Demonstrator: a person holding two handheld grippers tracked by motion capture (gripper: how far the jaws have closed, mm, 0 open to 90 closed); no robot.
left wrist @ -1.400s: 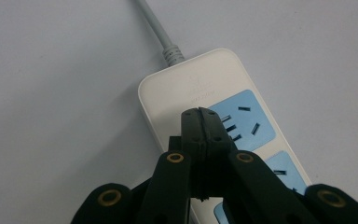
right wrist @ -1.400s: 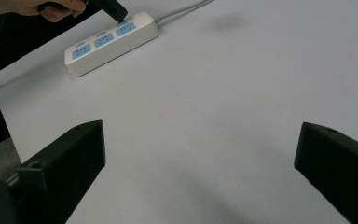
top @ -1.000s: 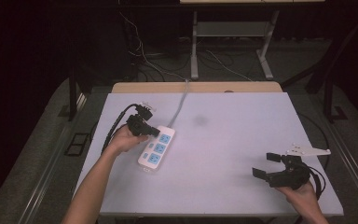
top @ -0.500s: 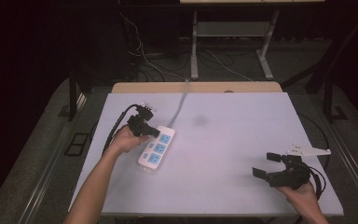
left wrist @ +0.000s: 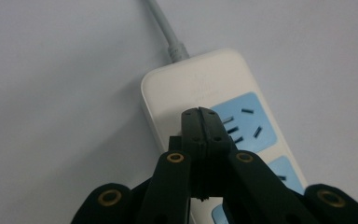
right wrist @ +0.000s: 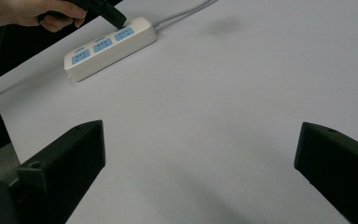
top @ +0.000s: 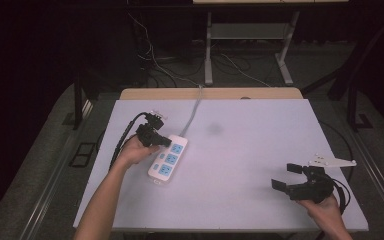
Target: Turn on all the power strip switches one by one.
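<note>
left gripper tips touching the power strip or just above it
Touching. In the left gripper view the shut left gripper presses its tips on the power strip beside the top socket, no gap visible.

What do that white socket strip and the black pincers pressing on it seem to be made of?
The white power strip with blue sockets looks like smooth, slightly glossy moulded plastic, with rounded edges. The left gripper, shut, seems matte black plastic, perhaps printed, with brass-coloured rings at its joints.
</note>
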